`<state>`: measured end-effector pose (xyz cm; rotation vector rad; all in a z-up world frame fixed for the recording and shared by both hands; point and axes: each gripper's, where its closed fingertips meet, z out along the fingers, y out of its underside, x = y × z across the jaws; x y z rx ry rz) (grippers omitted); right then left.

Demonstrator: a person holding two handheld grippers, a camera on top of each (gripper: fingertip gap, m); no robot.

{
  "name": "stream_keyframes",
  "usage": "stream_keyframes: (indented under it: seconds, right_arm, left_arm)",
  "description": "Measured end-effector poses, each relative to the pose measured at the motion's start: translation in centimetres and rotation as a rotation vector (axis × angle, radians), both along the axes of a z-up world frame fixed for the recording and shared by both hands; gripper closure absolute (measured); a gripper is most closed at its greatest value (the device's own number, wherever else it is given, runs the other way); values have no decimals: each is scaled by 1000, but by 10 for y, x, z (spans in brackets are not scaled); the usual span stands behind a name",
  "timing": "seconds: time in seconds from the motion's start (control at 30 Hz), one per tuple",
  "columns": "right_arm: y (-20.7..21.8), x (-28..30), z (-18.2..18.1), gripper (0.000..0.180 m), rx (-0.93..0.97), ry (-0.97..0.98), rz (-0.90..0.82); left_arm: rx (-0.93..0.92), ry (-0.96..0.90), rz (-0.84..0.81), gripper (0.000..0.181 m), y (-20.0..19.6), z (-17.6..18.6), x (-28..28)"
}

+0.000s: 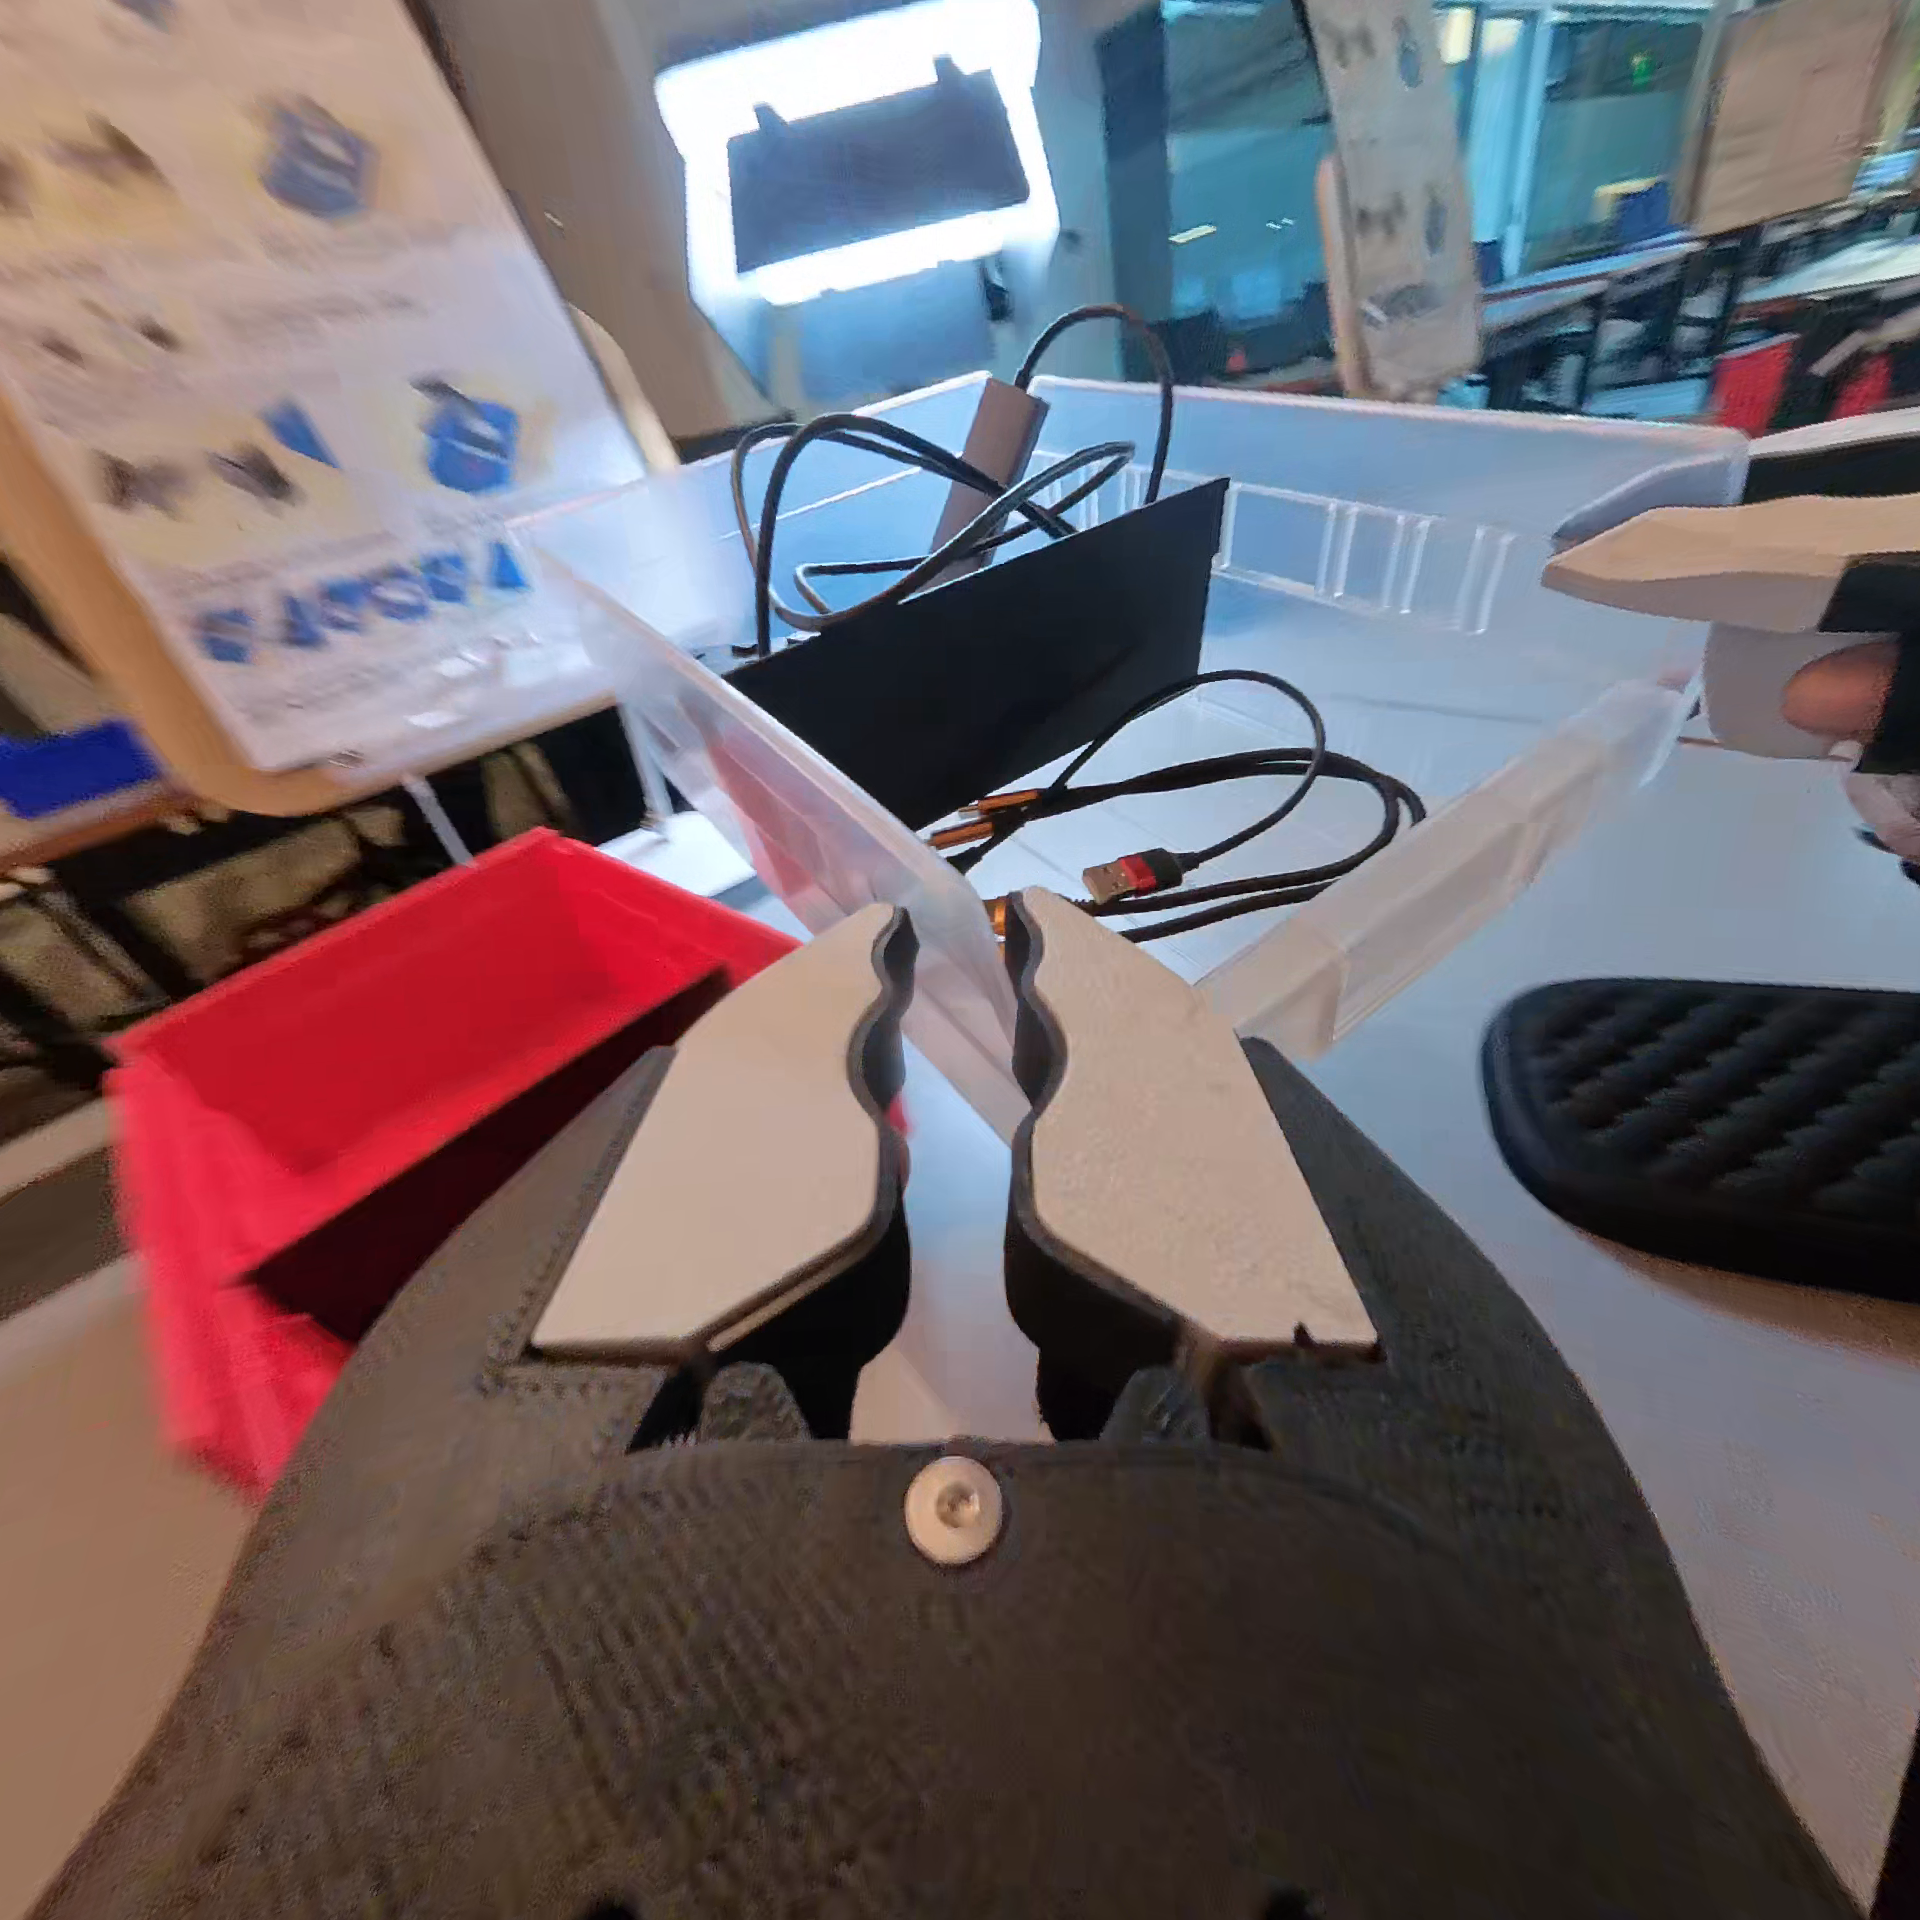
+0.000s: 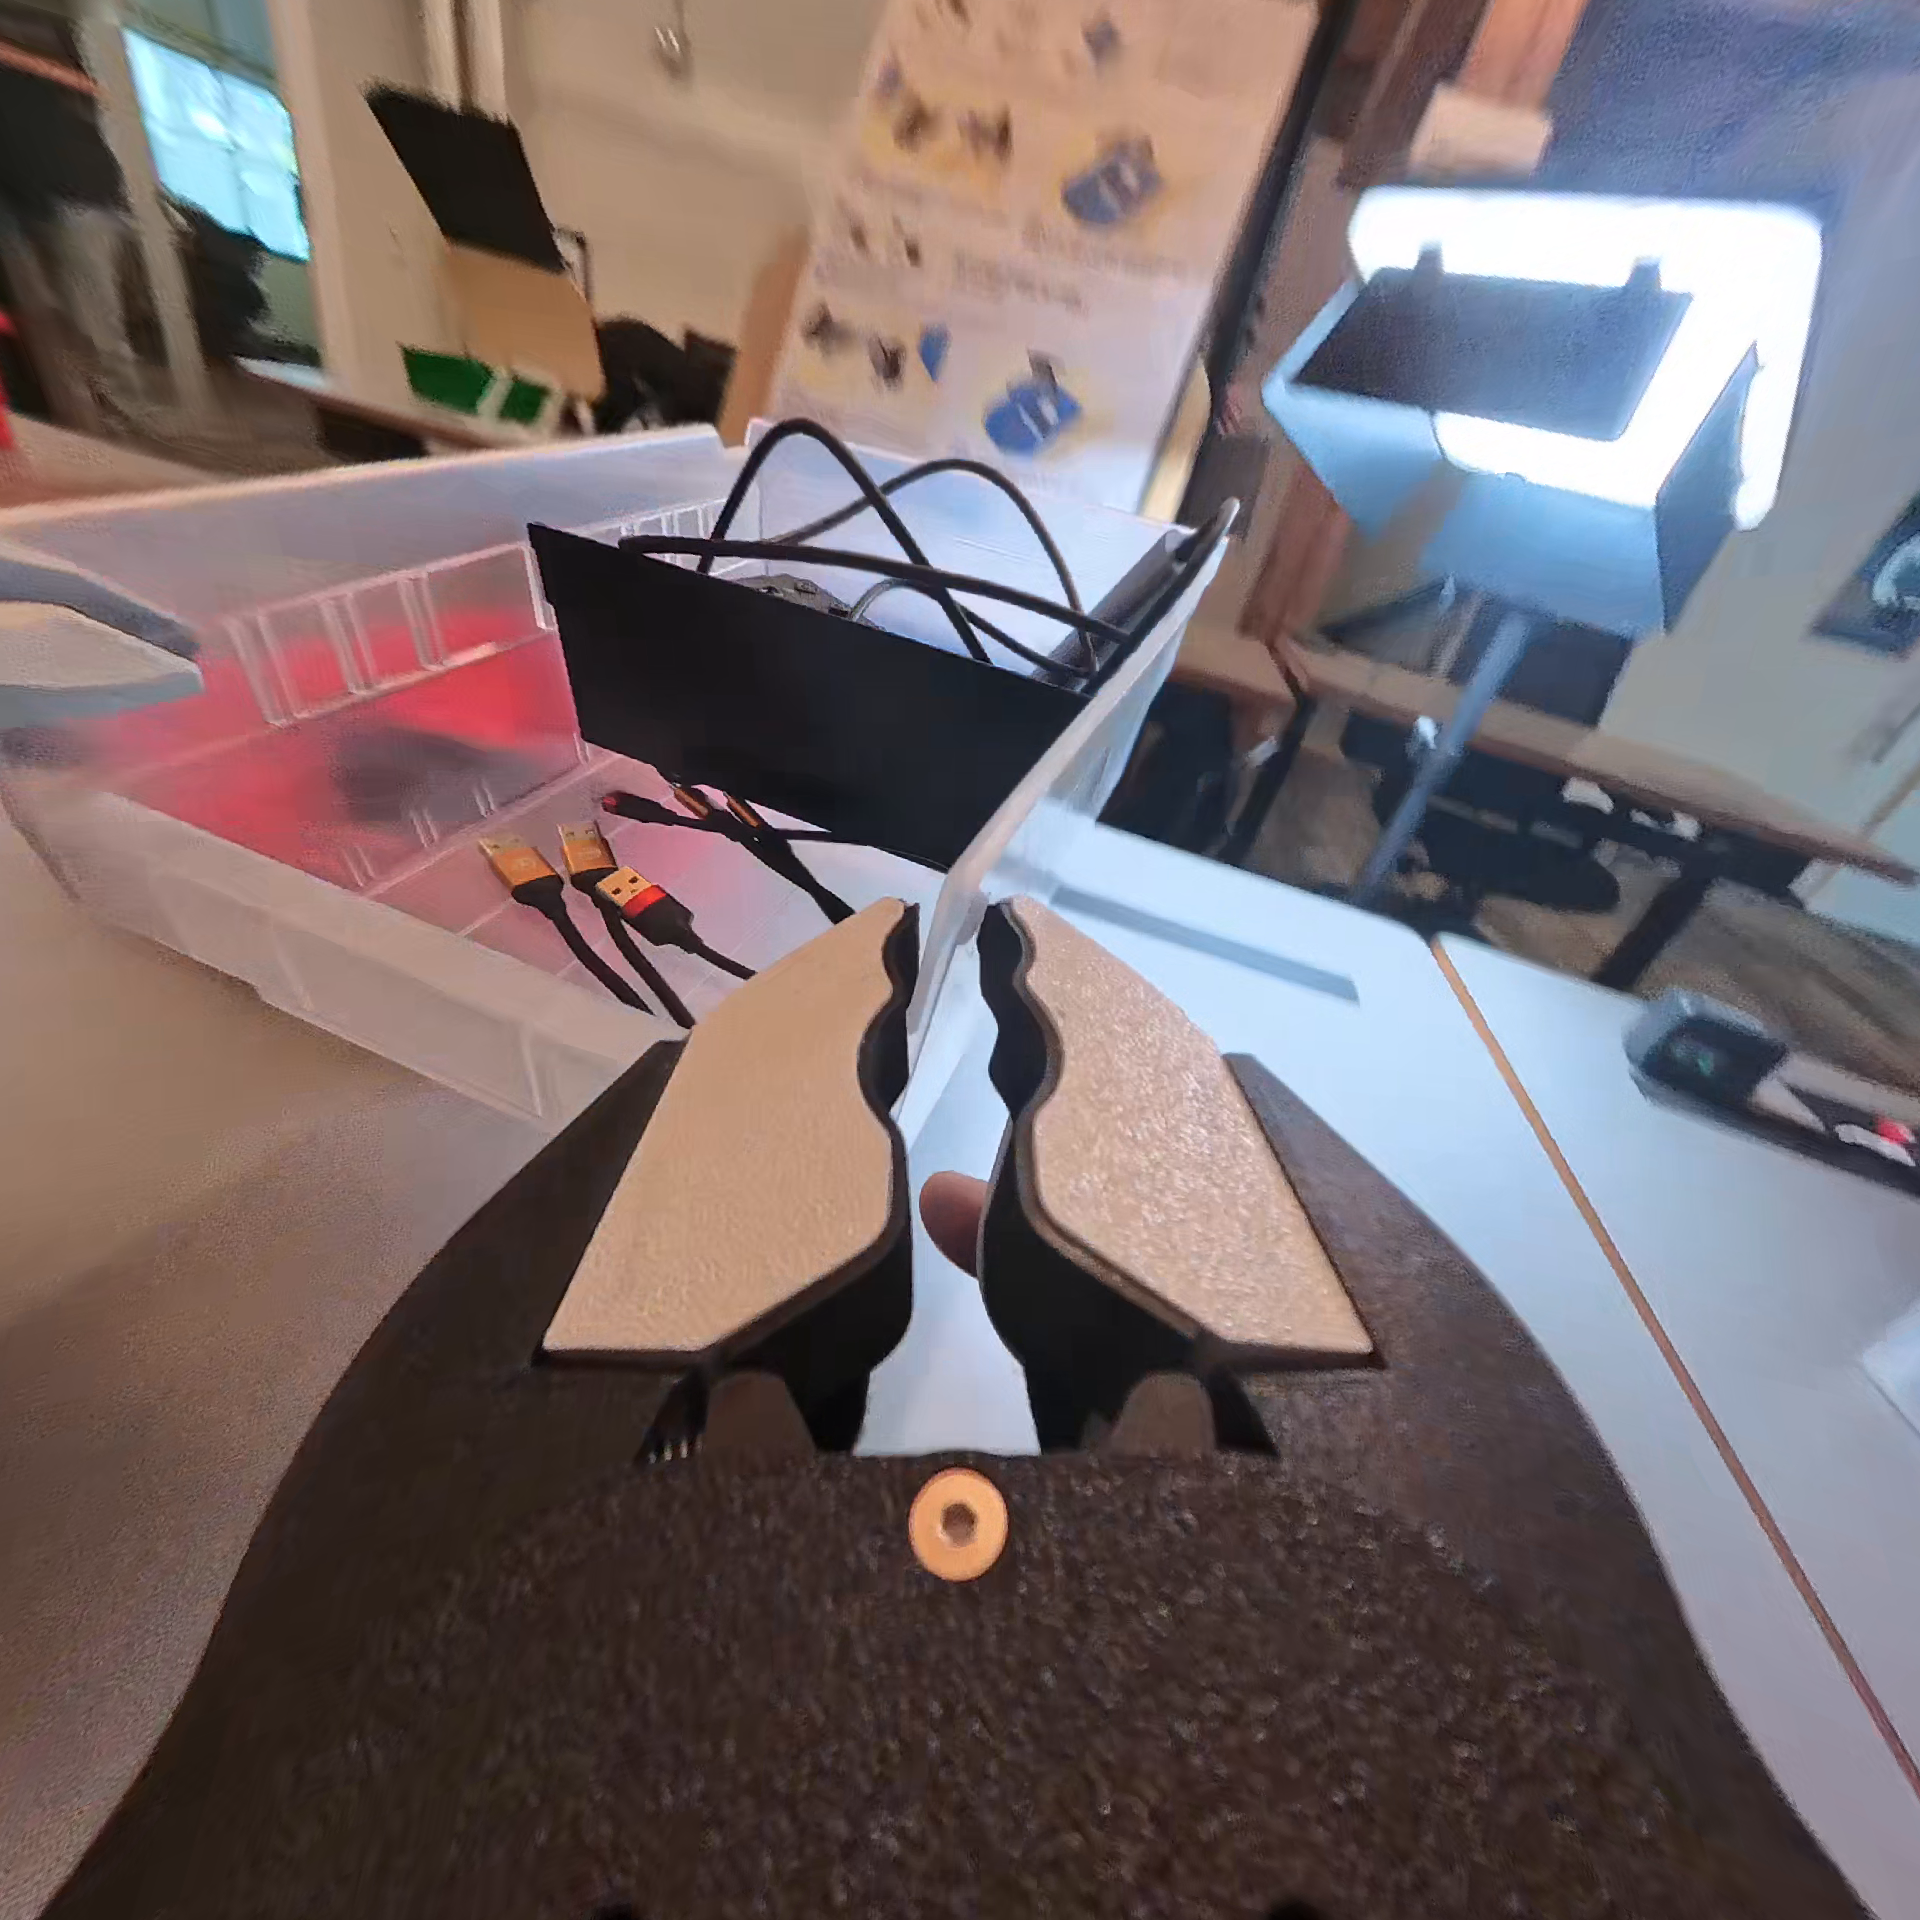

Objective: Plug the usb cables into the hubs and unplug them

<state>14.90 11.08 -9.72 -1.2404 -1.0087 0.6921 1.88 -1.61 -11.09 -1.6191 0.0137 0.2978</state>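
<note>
USB cables [image 2: 613, 914] in clear bin [image 2: 343, 977], prob. left of right claw [image 2: 951, 920].

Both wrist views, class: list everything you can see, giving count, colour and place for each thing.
clear bin: one, translucent, on the white table
divider: one, black, across the bin
USB cables: three, black with gold or red plugs, front compartment
hub: one visible, grey, behind the divider among dark cables
red bin: one, left of the clear bin
pad: one, black, textured, table right
left gripper: grey fingers astride one bin wall
right gripper: grey fingers astride another wall
</note>
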Motion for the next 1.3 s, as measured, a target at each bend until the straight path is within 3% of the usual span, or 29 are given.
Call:
stream_keyframes:
  seconds: [0.13, 0.3, 0.47, 0.6, 0.7, 0.87, 1.07, 1.13, 1.23, 1.3]
  right_arm:
    - [-50, -52, 45, 167, 22, 85, 169]
    - [-130, -152, 62, 166, -5, 85, 416]
    - [-207, -242, 38, 165, -88, 54, 597]
    - [-241, -290, -8, 164, -170, 11, 655]
    - [-246, -307, -49, 164, -180, -47, 634]
    - [-228, -297, -96, 161, -134, -124, 537]
    - [-184, -256, -102, 154, -54, -138, 389]
    - [-168, -245, -108, 139, -48, -193, 366]
    - [-153, -226, -101, 119, -59, -229, 444]
    - [-136, -214, -83, 115, -17, -236, 485]
  left_arm:
    - [52, 65, 179, 167, -62, 43, -41]
    - [52, 65, 461, 170, -164, 56, -110]
    - [54, 39, 690, 173, -254, 43, -173]
    - [-5, -25, 782, 174, -291, 8, -214]
    - [-36, -70, 785, 175, -294, -21, -234]
    - [-81, -149, 703, 176, -265, -70, -250]
    - [-150, -141, 466, 171, -208, -83, -226]
    - [-237, -137, 335, 162, -185, -92, -208]
    - [-202, -35, 304, 148, -172, -66, -194]
    - [-267, 63, 228, 139, -158, -55, -176]
